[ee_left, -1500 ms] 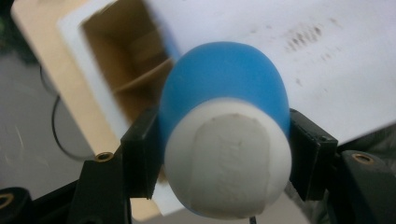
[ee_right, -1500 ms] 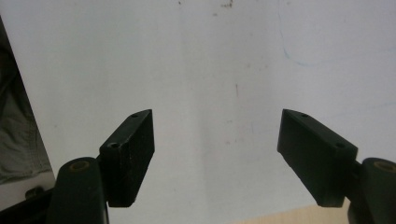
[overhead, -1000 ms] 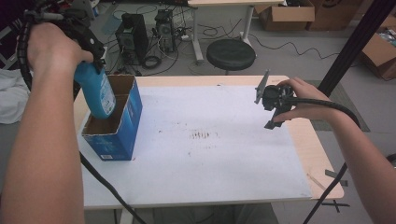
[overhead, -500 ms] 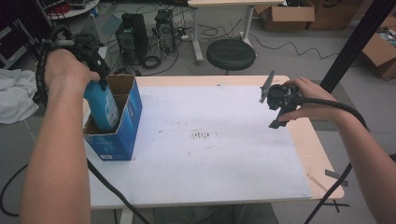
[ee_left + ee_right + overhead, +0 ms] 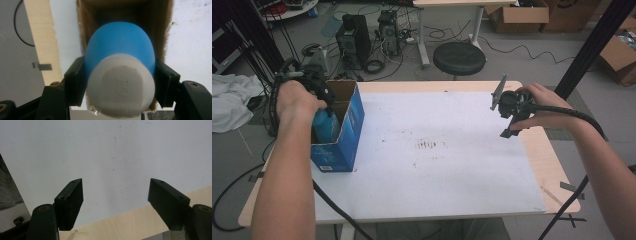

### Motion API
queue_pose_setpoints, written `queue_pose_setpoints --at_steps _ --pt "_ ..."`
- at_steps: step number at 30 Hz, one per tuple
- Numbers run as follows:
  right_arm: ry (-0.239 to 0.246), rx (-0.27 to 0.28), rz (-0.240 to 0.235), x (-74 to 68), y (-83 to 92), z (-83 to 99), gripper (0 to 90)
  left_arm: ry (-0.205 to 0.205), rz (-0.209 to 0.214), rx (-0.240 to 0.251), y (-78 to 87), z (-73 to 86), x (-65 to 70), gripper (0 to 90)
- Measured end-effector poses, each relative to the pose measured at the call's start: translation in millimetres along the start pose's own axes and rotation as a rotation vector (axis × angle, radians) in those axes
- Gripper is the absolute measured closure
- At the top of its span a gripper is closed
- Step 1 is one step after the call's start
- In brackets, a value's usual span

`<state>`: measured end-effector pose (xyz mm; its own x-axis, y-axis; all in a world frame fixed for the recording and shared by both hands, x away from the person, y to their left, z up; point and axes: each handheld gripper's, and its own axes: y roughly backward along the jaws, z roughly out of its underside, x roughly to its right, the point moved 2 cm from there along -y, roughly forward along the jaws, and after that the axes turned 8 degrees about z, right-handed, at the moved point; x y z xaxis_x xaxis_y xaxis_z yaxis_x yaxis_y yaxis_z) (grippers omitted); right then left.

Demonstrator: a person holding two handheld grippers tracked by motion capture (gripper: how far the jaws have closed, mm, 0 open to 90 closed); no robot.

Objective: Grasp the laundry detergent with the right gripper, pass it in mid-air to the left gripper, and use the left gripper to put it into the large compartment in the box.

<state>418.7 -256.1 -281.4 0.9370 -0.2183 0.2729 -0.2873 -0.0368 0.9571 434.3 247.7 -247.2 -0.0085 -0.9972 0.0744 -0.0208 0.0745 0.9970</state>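
A blue bottle [image 5: 326,125] with a white cap [image 5: 121,85] hangs partly inside an open blue cardboard box [image 5: 343,145] at the table's left side. My left gripper [image 5: 314,92] is shut on the bottle, its black pads pressed on both sides just below the cap, as the left gripper view shows [image 5: 120,82]. The box's brown inner walls [image 5: 160,27] surround the bottle's lower end. My right gripper [image 5: 510,111] is held above the table's right side, open, with nothing between its jaws [image 5: 116,197]; below it lies bare white tabletop.
The white table [image 5: 447,165] has a wooden rim [image 5: 557,175] and faint marks near its middle. Behind it stand a black stool [image 5: 459,57], computer cases and cables on the floor. Cardboard boxes [image 5: 522,15] sit at the back right. A black pole [image 5: 592,45] rises at the right.
My left gripper has sunk with the blue bottle, from above the box down into its opening. The right gripper has stayed where it was.
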Motion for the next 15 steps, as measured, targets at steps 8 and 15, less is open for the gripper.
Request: queue_pose_setpoints --at_steps 8,15 --pt "-0.004 -0.001 0.005 0.1 -3.1 0.9 28.5 -0.003 0.018 -0.027 -26.8 1.1 -1.4 38.6" --pt "-0.008 0.003 0.006 0.3 -5.8 1.7 28.5 -0.013 0.02 -0.04 -38.7 0.1 1.7 38.6"
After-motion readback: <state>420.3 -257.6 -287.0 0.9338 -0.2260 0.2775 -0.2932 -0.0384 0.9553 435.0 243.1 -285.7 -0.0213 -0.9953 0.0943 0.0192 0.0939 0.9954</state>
